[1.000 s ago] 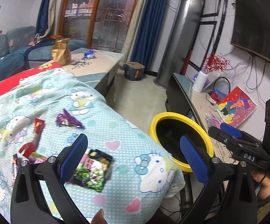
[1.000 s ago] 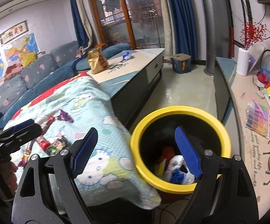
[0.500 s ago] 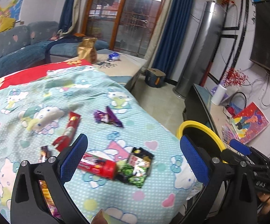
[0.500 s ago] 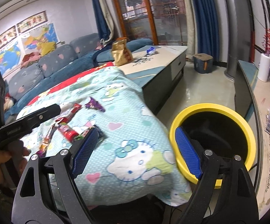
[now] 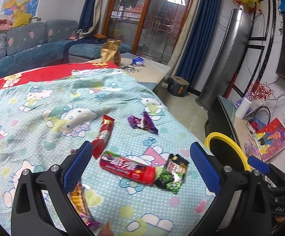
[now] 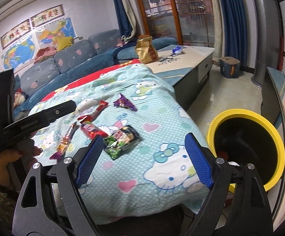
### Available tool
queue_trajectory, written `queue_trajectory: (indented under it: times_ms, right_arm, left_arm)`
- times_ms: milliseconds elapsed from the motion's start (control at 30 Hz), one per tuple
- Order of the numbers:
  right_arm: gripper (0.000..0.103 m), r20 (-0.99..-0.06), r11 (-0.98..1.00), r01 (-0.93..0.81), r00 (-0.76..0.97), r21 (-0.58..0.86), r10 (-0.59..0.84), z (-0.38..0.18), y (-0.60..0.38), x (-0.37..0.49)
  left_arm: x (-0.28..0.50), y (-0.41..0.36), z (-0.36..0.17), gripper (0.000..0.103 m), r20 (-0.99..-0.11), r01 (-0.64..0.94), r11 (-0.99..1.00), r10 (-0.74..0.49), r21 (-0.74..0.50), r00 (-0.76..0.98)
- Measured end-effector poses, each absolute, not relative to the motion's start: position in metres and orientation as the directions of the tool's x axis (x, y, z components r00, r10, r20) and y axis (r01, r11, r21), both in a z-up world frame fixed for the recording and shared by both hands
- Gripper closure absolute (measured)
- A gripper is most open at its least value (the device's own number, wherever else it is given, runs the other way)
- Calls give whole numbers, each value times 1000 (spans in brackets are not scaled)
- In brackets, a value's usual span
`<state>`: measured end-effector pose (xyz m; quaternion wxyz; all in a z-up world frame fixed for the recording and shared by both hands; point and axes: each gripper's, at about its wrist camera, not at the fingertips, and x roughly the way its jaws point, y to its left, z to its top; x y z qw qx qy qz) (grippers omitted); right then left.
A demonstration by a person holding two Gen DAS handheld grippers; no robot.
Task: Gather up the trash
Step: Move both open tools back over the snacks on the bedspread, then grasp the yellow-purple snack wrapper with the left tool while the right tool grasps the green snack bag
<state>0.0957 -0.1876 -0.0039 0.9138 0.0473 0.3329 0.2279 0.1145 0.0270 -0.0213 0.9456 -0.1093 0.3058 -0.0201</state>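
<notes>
Both grippers, left (image 5: 141, 165) and right (image 6: 142, 158), hang with jaws spread and empty over a light, crinkly green-and-black foil snack packet (image 5: 172, 174), lower centre; pinch a flat edge.

Your fingers (image 5: 77, 167) wear blue pads with rough mesh texture on matt black plastic frames. Before you: soft printed cotton-like sheet (image 5: 44, 106), matt. On it glossy foil wrappers: red tube (image 5: 126, 167), green packet (image 5: 172, 174), purple wrapper (image 5: 142, 123). Bin (image 6: 246, 114): smooth yellow plastic rim. Floor (image 6: 231, 96) glossy tile.
</notes>
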Motion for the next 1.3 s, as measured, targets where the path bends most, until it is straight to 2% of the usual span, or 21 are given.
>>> queue_trajectory:
  times_ms: [600,1300]
  right_arm:
    - [26,-614,869,-439,628,228,478,-16,-152,105]
    - [26,-675,886,-402,590,230,443,-41,-139,127]
  left_arm:
    - [91,77,-52,6,-639,-161,965,-10,-208,769]
    - [70,100,-86,7,-709,-193,950,-39,-244,704]
